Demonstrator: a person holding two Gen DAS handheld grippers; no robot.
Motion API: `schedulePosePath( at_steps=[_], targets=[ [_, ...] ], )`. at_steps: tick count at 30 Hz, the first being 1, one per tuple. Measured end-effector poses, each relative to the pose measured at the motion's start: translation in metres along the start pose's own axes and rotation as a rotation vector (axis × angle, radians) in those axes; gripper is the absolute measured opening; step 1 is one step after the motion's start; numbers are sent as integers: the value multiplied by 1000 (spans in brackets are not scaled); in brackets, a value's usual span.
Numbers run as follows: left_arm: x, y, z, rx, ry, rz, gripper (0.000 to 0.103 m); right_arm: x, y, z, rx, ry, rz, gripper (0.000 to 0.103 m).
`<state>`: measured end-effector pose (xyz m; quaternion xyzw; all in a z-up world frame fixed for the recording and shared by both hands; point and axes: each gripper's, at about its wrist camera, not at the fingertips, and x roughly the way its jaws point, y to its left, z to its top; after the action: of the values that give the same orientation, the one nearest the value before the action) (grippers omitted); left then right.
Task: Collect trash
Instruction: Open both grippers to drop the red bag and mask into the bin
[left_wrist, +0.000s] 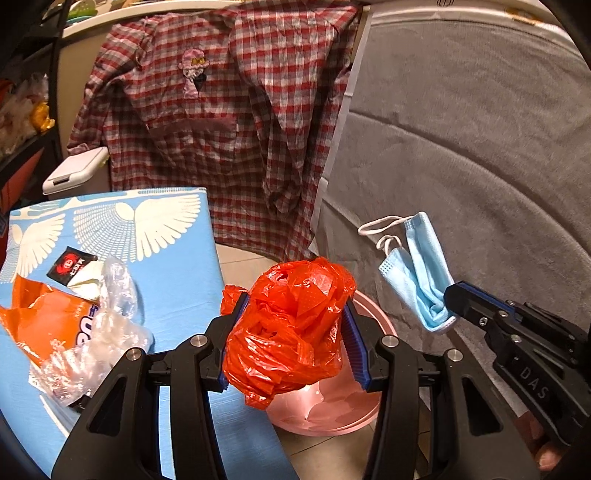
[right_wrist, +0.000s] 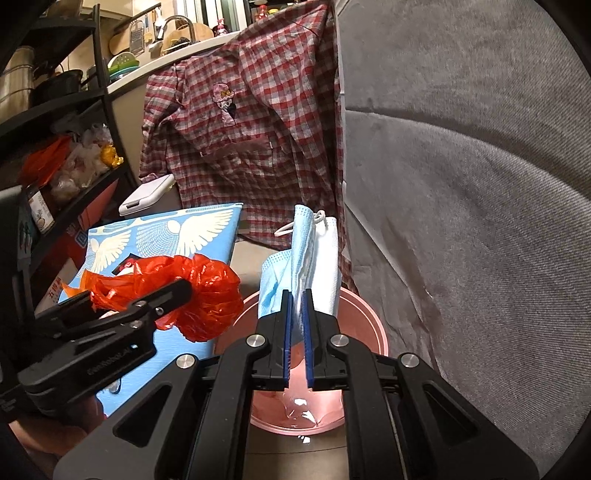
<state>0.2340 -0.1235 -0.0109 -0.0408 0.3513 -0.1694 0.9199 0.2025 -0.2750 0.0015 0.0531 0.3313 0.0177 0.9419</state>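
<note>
**Two pieces of trash held over the bin**

My left tool (left_wrist: 293, 325) clamps one crumpled red bag (left_wrist: 288, 325), my right tool (right_wrist: 297, 325), nearly closed, pinches one blue mask (right_wrist: 299, 254) by its edge. Both hang above the single pink bin (right_wrist: 373, 325) on the floor, so I judge I'm lining them up to drop. On the blue desk (left_wrist: 177, 266) more trash waits: one orange wrapper (left_wrist: 40, 317), some clear plastic (left_wrist: 110, 314), one black packet (left_wrist: 72, 266).

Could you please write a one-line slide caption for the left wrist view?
Left gripper holds a crumpled red plastic bag above the pink bin; right gripper brings a blue face mask.
</note>
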Motion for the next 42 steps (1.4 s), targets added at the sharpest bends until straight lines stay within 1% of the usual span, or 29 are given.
schedulePosePath(
  at_steps=[3, 4, 5, 7, 8, 12, 17, 24, 33, 34, 36, 37, 38, 40, 42],
  targets=[
    [7, 2, 0, -9, 18, 2, 52, 4, -1, -1, 8, 12, 1, 14],
    [7, 2, 0, -14, 19, 0, 57, 5, -1, -1, 10, 13, 1, 20],
    [7, 3, 0, -18, 17, -2, 61, 6, -1, -1, 11, 13, -2, 30],
    [5, 4, 1, -23, 11, -10, 64, 5, -1, 0, 16, 6, -8, 40],
    [5, 4, 1, -23, 9, -12, 65, 5, -2, 0, 17, 4, -7, 40],
    [2, 3, 1, -22, 0, -17, 66, 4, -1, 2, 19, -7, -9, 41],
    [-9, 6, 1, -20, -22, -13, 65, -6, 0, 5, 24, -46, -4, 41],
    [-45, 21, 2, 10, -76, -1, 64, -19, 8, 4, 12, -93, 1, 41],
    [-91, 67, 5, -34, -133, 55, 45, -32, 34, 1, -17, -120, 31, 41],
    [-95, 73, 6, -38, -138, 65, 43, -34, 39, 1, -22, -124, 37, 39],
    [-103, 83, 6, -45, -144, 82, 42, -36, 49, 1, -27, -128, 57, 32],
    [-108, 88, 5, -49, -148, 88, 40, -36, 53, 1, -28, -128, 67, 27],
    [-113, 95, 5, -55, -153, 96, 39, -37, 60, 1, -32, -128, 85, 25],
    [-122, 109, 4, -66, -159, 110, 34, -37, 73, 0, -46, -127, 102, 21],
    [-130, 122, 2, -74, -164, 123, 32, -38, 85, -1, -63, -128, 117, 20]
  ],
)
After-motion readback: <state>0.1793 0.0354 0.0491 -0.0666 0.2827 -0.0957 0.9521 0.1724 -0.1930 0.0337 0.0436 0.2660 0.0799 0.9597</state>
